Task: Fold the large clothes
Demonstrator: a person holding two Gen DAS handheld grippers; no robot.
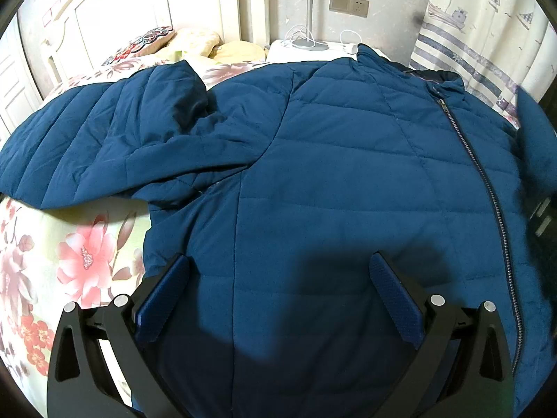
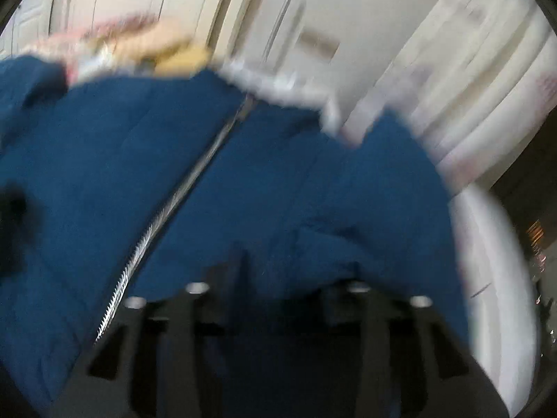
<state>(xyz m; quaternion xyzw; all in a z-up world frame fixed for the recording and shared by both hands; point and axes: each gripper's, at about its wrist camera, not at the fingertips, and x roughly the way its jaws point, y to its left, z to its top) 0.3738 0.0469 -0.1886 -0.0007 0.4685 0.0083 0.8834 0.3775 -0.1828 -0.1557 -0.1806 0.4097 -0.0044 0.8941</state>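
Lying spread, front side up, across a floral bedspread (image 1: 80,244): large blue quilted jacket (image 1: 330,181), zipper (image 1: 487,181) closed and running diagonally from collar toward hem. Left sleeve (image 1: 115,139) bent and draped outward over the bedspread, cuff folded back toward the jacket body. Collar pointing toward the far end of the bed, near a white nightstand (image 1: 306,50) carrying a lamp base and white cables. Pillows (image 1: 195,43) piled against a white headboard (image 1: 146,3). Patterned curtain (image 1: 480,31) hanging at the far right. Left gripper (image 1: 278,271) poised over the lower jacket panel, blue pads (image 1: 163,296) spread wide, nothing between them, no contact with the fabric discernible; shadow cast on the cloth directly ahead. Right wrist view heavily motion-blurred: same jacket (image 2: 278,191) filling the frame, zipper (image 2: 174,202) visible as a bright streak, pale bedding edge (image 2: 494,261) to the right. Right gripper (image 2: 278,285) above the fabric, fingers indistinct; whether released or grasping cloth, cannot tell.
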